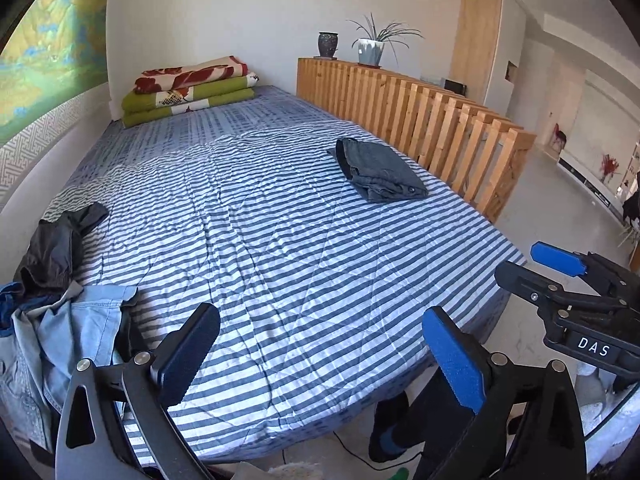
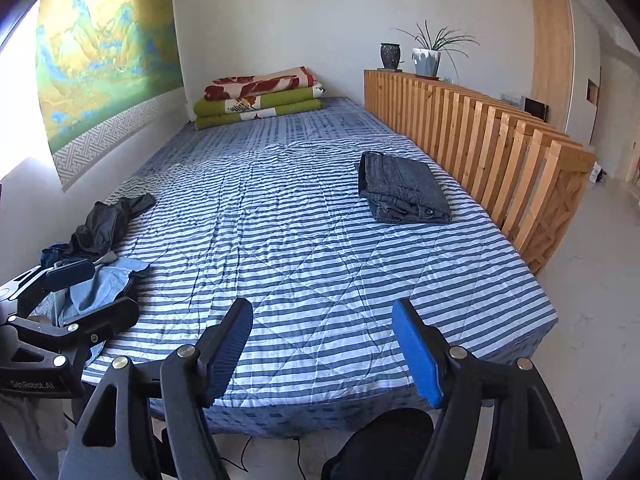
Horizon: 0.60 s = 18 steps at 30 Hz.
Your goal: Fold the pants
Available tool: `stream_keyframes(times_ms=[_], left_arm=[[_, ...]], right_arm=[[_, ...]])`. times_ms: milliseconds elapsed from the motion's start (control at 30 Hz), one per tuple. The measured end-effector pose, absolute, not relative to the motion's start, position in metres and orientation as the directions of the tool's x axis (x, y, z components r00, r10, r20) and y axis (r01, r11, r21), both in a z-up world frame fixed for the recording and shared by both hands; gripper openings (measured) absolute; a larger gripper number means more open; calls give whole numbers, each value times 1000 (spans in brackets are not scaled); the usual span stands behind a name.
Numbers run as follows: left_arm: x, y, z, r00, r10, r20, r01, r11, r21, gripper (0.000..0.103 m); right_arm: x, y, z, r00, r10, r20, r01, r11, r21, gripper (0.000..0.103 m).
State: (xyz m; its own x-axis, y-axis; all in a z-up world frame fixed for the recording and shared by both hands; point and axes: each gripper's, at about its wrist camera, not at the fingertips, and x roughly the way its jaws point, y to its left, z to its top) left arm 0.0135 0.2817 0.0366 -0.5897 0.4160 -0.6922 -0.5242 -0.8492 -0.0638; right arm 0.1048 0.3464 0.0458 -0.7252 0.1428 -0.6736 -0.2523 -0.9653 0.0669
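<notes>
A folded pair of dark grey-blue pants [image 1: 380, 172] [image 2: 404, 192] lies on the right side of the striped bed [image 1: 260, 248] [image 2: 304, 264], near the wooden rail. At the bed's left front corner is a loose heap: a black garment [image 1: 60, 240] [image 2: 108, 220] and light-blue denim [image 1: 72, 328] [image 2: 100, 284]. My left gripper [image 1: 320, 316] hangs open over the bed's front edge, nothing between its fingers; the right wrist view shows it [image 2: 110, 290] beside the denim heap. My right gripper [image 2: 323, 312] is open and empty too, at the front right corner [image 1: 520, 260].
A slatted wooden rail [image 1: 420, 120] [image 2: 500, 160] runs along the bed's right side, with two plant pots [image 1: 370, 50] on top. Folded blankets [image 1: 192, 88] [image 2: 260, 96] are stacked at the far end against the wall. A person's dark-socked foot [image 1: 388, 428] stands at the bed's foot.
</notes>
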Motion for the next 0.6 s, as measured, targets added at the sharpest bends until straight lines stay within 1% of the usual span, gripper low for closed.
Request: stream_keyframes(times_ms=[233, 600], left_arm=[[3, 270, 30, -594, 385, -707, -480, -874, -73, 102], [3, 274, 30, -595, 386, -705, -488, -870, -64, 102]], right_arm=[[103, 336, 39, -718, 130, -683, -227, -973, 53, 69], [102, 335, 34, -708, 125, -695, -229, -972, 58, 69]])
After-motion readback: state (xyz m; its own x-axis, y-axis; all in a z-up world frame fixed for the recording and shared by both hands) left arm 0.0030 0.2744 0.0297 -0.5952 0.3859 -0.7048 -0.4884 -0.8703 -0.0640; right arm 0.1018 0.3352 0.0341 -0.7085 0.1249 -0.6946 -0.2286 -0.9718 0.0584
